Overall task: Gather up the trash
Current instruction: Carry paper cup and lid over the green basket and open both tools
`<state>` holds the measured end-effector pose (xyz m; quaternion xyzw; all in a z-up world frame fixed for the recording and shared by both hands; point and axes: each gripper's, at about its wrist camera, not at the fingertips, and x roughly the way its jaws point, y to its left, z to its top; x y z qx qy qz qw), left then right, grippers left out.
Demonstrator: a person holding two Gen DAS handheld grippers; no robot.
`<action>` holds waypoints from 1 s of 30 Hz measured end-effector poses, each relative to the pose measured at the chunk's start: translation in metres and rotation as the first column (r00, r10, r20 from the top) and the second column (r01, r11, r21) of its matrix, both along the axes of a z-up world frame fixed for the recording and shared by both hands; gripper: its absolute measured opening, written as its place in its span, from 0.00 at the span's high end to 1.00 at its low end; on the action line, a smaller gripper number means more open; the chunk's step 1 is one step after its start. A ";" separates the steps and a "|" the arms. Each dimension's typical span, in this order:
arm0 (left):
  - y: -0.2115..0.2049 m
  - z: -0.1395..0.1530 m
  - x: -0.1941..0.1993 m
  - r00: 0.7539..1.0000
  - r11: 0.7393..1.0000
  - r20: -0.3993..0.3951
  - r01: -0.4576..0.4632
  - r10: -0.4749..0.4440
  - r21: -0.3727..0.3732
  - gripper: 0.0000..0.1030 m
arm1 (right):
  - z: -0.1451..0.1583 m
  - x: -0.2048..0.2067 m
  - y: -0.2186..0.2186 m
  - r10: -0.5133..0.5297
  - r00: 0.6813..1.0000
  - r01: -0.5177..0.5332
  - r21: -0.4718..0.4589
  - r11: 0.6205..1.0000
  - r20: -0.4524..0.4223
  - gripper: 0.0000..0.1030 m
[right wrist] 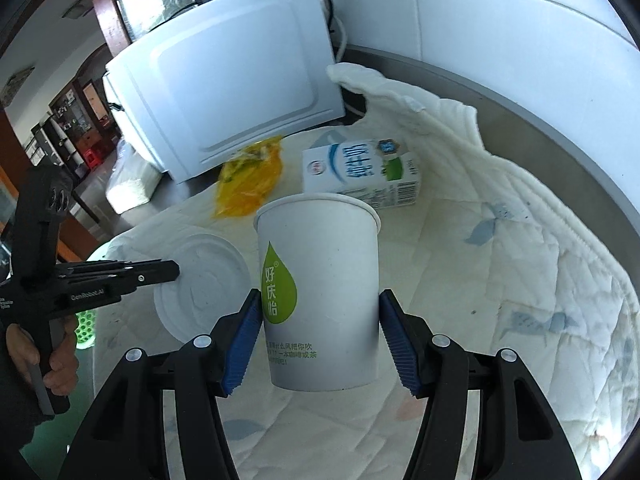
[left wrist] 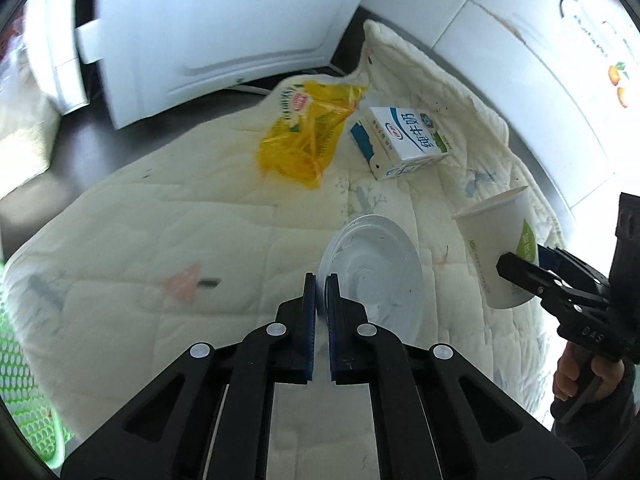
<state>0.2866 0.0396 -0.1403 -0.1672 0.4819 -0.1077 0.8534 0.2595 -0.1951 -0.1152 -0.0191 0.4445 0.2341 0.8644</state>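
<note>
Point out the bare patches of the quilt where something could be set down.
The quilt is bare in front of the yellow wrapper, out to the green basket. A second patch lies right of the paper cup, below the milk carton. It is crowded around the wrapper, the carton and the plastic lid.

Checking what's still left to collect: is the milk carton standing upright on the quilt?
No, the milk carton lies on its side on the quilt.
</note>
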 end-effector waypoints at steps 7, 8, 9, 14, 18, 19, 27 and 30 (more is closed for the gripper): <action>0.050 0.014 -0.055 0.996 0.996 0.033 -0.084 0.085 -0.029 0.96 | 0.002 -0.025 0.029 0.057 0.998 -0.057 -0.002 0.998 -0.003 0.45; 0.056 0.016 -0.062 0.995 0.995 0.039 -0.096 0.097 -0.031 0.96 | 0.002 -0.027 0.034 0.066 0.998 -0.066 -0.002 0.998 -0.004 0.45; 0.067 0.019 -0.072 0.992 0.993 0.047 -0.114 0.116 -0.036 0.96 | 0.003 -0.030 0.039 0.076 0.997 -0.076 -0.001 0.997 -0.003 0.45; 0.113 0.031 -0.110 0.976 0.979 0.077 -0.203 0.205 -0.033 0.96 | 0.008 -0.043 0.071 0.133 0.991 -0.133 0.005 0.991 0.004 0.45; 0.159 0.036 -0.146 0.950 0.954 0.097 -0.299 0.298 -0.013 0.96 | 0.014 -0.054 0.104 0.198 0.980 -0.198 0.004 0.980 0.013 0.45; 0.169 0.036 -0.153 0.942 0.947 0.099 -0.320 0.319 -0.010 0.96 | 0.015 -0.057 0.117 0.220 0.975 -0.220 0.006 0.975 0.014 0.44; 0.257 0.024 -0.206 0.866 0.867 0.076 -0.498 0.495 0.030 0.96 | 0.016 -0.080 0.199 0.367 0.930 -0.367 0.006 0.930 0.011 0.44; 0.284 0.010 -0.220 0.835 0.835 0.047 -0.549 0.548 0.037 0.96 | 0.014 -0.088 0.228 0.410 0.912 -0.410 0.006 0.912 0.010 0.44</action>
